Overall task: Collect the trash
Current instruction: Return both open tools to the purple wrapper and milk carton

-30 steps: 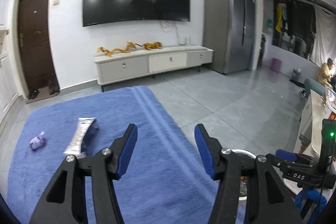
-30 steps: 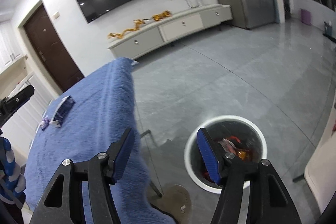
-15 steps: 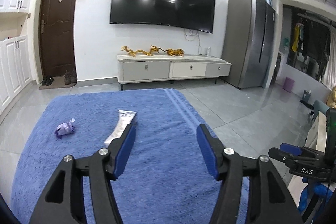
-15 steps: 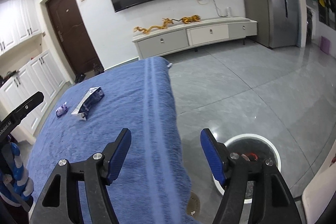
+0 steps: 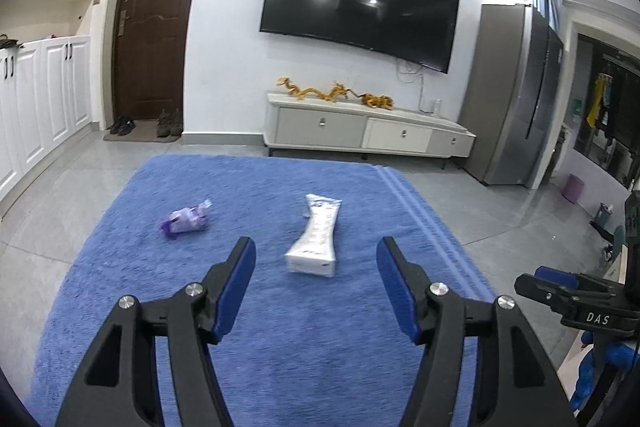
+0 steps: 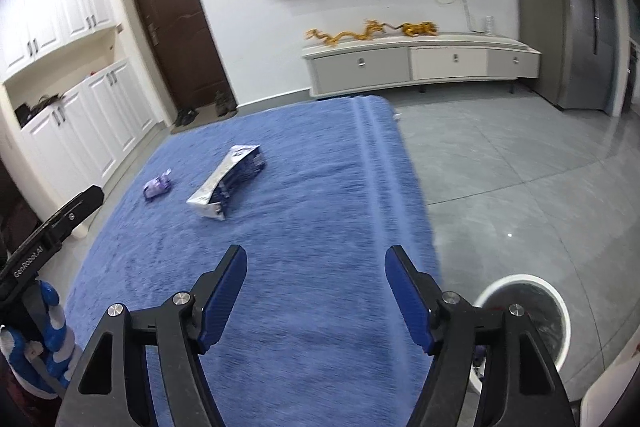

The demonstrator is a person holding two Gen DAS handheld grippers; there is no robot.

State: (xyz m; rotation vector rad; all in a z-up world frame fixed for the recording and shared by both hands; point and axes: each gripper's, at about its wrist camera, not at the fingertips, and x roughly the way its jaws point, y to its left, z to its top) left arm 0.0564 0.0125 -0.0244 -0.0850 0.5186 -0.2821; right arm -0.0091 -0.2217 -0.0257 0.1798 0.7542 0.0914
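A flattened white snack packet (image 5: pixel 318 235) lies on the blue cloth-covered table (image 5: pixel 280 327), just ahead of my left gripper (image 5: pixel 316 253), which is open and empty. A crumpled purple wrapper (image 5: pixel 185 222) lies to the packet's left. From the right wrist the packet (image 6: pixel 226 183) and the purple wrapper (image 6: pixel 157 185) sit far ahead on the left. My right gripper (image 6: pixel 314 257) hangs over the near part of the cloth (image 6: pixel 320 227), its jaws opening with nothing between them. A white-rimmed bin (image 6: pixel 532 319) stands on the floor at the lower right.
Grey tiled floor (image 6: pixel 520 167) runs along the table's right edge. A white TV cabinet (image 5: pixel 368 135) with a wall screen stands at the back, a brown door (image 5: pixel 154 27) and white cupboards on the left, a grey fridge (image 5: pixel 516 95) on the right.
Both grippers have swung left from the bin and floor toward the table. The packet and wrapper have shifted toward the middle of both views. The right jaws stand a little wider.
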